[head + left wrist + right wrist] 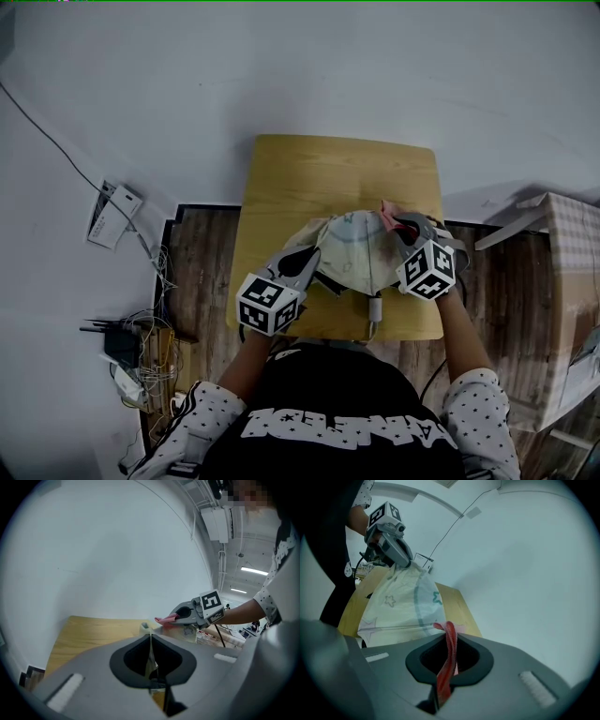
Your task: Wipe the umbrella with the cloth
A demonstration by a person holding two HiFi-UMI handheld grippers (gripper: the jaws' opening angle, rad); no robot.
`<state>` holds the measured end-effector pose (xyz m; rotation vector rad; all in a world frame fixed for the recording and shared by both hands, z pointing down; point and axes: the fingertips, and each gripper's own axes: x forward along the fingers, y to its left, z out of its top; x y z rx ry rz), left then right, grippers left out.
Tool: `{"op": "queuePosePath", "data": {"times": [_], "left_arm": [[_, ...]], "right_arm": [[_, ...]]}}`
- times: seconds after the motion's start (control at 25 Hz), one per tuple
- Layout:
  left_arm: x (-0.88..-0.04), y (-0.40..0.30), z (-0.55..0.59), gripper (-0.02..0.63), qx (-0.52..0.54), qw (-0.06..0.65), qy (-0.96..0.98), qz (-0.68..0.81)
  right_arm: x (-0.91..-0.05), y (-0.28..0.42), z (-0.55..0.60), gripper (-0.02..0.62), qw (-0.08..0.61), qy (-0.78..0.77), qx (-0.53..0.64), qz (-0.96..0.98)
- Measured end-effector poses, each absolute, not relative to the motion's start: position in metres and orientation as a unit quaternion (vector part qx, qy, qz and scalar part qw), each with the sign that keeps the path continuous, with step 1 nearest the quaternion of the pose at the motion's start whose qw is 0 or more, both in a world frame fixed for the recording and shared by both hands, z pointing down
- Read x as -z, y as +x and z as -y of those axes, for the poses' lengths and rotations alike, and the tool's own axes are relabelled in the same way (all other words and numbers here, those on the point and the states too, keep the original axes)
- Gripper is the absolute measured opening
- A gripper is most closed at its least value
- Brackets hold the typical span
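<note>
A pale umbrella (356,248) printed with stars and a teal band lies partly open on the small wooden table (319,169), its handle (375,307) toward the near edge. My left gripper (314,258) is shut on the canopy's left edge; in the left gripper view thin cream fabric (151,656) runs between the closed jaws. My right gripper (401,225) is shut on a red cloth (387,214) at the canopy's far right. In the right gripper view the cloth (449,653) hangs twisted between the jaws, with the umbrella (408,606) and left gripper (389,545) beyond.
The table stands against a white wall on a dark wood floor. A router (112,214) and tangled cables (141,361) lie on the floor at the left. A cardboard box (572,281) stands at the right.
</note>
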<state>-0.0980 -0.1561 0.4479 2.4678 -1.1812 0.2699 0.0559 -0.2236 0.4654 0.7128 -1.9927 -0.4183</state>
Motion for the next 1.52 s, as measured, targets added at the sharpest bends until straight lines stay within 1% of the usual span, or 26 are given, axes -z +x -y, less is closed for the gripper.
{"op": "queuePosePath", "data": {"times": [0.36,1.52], "left_arm": [[-0.451,-0.100,0.159,0.008,-0.096,0.197,0.877,0.426],[-0.448,-0.099,0.153,0.008,-0.086,0.199,0.878,0.426]], "right_arm": [[-0.493,0.055,0.206,0.023,0.488,0.264,0.152,0.818],[-0.515,0.054,0.160,0.023,0.495,0.247,0.128,0.823]]}}
